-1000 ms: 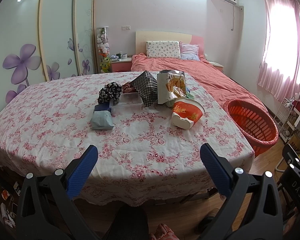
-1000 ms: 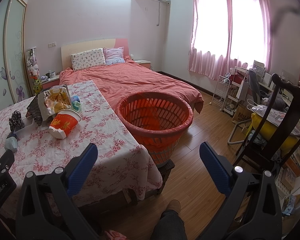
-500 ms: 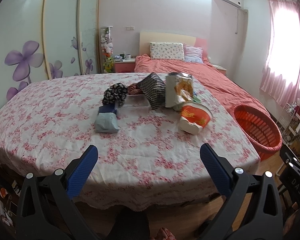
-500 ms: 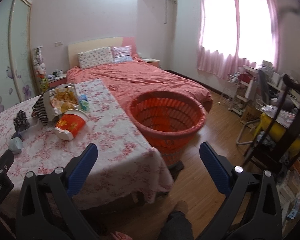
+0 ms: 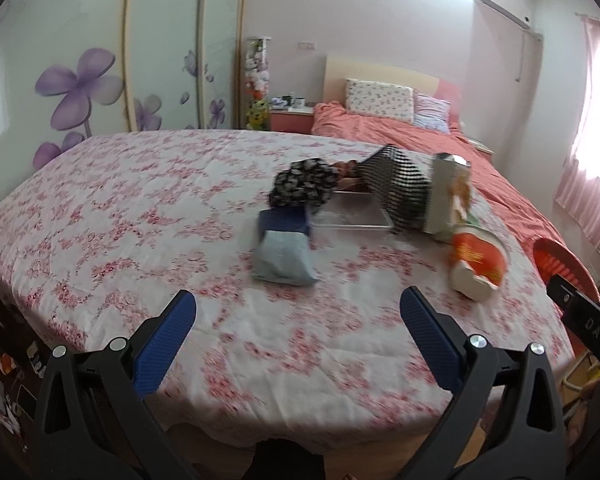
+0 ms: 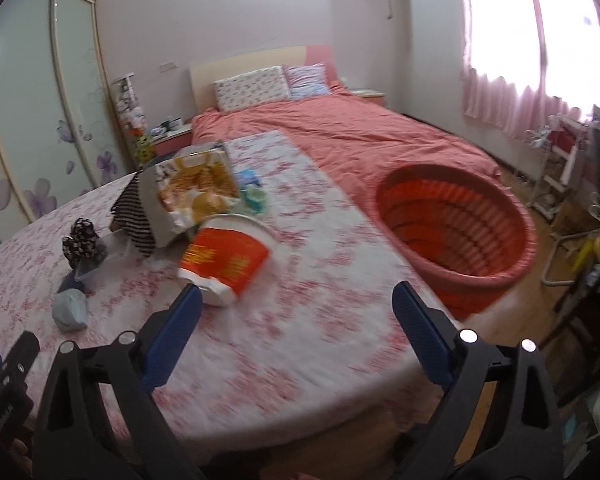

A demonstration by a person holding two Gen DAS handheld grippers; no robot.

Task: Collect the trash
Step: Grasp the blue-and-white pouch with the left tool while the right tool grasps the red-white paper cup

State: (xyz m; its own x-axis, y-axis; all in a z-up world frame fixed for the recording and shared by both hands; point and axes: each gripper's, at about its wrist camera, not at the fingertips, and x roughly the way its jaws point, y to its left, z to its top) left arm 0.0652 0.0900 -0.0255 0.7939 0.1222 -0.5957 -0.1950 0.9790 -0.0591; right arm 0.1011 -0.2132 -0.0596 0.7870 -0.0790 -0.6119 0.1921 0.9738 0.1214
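Observation:
Trash lies on the floral-cloth table (image 5: 140, 208): a pale blue-grey packet (image 5: 282, 258), a dark blue pack (image 5: 284, 222), a black patterned bag (image 5: 302, 186), a clear plastic tray (image 5: 350, 212), a black-and-white checked bag (image 5: 400, 188), a snack bag (image 5: 446, 196) and a tipped red noodle cup (image 5: 476, 262). My left gripper (image 5: 298, 316) is open and empty, just short of the grey packet. My right gripper (image 6: 296, 308) is open and empty, its left finger (image 6: 174, 332) close to the red cup (image 6: 224, 260). An orange basket (image 6: 456, 236) stands on the floor right of the table.
A bed with a salmon cover (image 6: 360, 140) lies behind the table. A wardrobe with purple flowers (image 5: 80, 92) fills the left wall. A chair and cluttered shelves (image 6: 580, 200) stand at the right under the pink curtains. The table's near edge (image 5: 300, 428) is below my left gripper.
Both grippers have moved forward over the table toward the trash. The right view has swung left, from the basket toward the red cup. Both stay open.

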